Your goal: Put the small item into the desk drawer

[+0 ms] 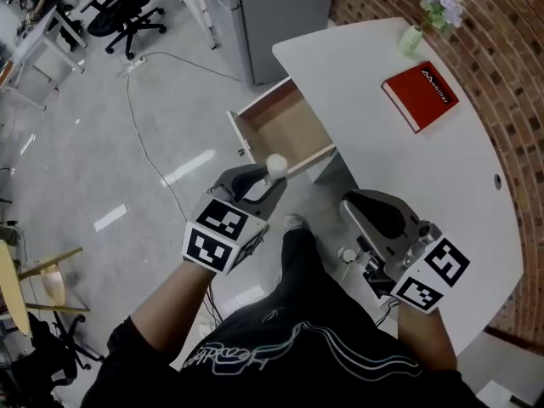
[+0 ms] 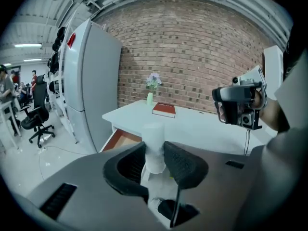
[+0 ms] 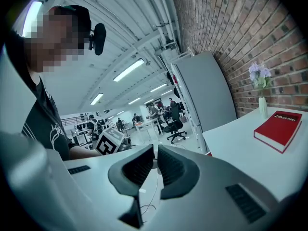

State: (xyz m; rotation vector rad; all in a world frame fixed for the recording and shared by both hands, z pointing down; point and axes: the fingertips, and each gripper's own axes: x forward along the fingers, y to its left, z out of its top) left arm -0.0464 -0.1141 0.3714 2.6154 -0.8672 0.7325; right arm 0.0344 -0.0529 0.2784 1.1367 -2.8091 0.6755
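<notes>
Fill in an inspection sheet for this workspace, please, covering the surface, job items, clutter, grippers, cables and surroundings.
Surface: white desk, mostly bare.
Job's things: drawer pulled open, nothing seen in the part that shows; small white item held near its front edge.
Clutter: red book and vase of flowers at the desk's far end.
Grippers: left gripper shut on the white item; right gripper with jaws together, nothing between them.
Cables: white cable trailing across the floor.
Surroundings: office chair, grey cabinet, brick wall.
</notes>
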